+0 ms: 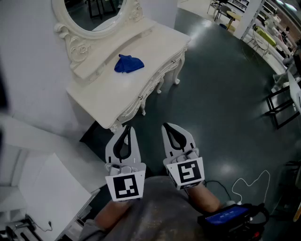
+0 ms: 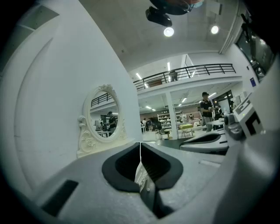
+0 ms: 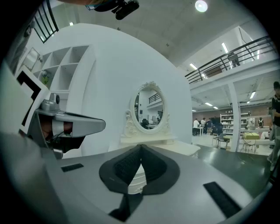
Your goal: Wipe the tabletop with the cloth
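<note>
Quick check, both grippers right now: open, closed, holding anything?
Left gripper: closed, holding nothing.
Right gripper: closed, holding nothing.

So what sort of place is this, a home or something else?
Probably a big open hall or showroom, not a home: a white dressing table stands on a dark polished floor, a railed upper gallery runs overhead, and people and shelving show beyond.

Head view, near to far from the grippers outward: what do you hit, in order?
left gripper and right gripper, side by side, both shut and empty → white carved dressing table → crumpled blue cloth on its top → oval white-framed mirror
</note>
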A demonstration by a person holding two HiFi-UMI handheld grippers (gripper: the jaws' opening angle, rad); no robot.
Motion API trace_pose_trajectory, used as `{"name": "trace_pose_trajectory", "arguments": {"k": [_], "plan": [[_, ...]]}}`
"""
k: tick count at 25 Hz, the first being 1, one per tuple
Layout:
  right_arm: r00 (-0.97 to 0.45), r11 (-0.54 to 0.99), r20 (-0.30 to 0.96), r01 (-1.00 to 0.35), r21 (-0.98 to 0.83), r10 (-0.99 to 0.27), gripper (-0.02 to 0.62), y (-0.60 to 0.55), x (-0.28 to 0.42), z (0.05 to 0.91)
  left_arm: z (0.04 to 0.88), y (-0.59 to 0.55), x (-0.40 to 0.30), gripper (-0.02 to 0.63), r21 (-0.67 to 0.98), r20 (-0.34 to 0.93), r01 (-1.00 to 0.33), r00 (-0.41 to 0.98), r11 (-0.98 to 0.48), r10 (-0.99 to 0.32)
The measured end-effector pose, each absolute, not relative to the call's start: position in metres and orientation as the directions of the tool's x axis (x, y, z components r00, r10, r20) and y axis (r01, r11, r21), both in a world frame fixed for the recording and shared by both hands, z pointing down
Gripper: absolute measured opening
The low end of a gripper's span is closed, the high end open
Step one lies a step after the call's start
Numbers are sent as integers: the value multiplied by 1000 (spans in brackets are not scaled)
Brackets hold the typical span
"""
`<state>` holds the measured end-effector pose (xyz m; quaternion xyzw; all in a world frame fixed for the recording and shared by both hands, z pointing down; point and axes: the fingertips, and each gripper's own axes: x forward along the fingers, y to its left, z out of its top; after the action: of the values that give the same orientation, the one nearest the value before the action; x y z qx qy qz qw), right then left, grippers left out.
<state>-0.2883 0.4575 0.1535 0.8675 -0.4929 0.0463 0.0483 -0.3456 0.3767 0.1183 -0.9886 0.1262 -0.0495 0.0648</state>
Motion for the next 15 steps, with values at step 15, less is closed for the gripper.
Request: {"name": "trace_pose_trajectory", "arguments": {"k": [15], "plan": [[458, -467, 125, -883, -47, -880, 15, 485, -221, 156, 120, 410, -285, 21, -153, 110, -275, 950, -949, -293]]}}
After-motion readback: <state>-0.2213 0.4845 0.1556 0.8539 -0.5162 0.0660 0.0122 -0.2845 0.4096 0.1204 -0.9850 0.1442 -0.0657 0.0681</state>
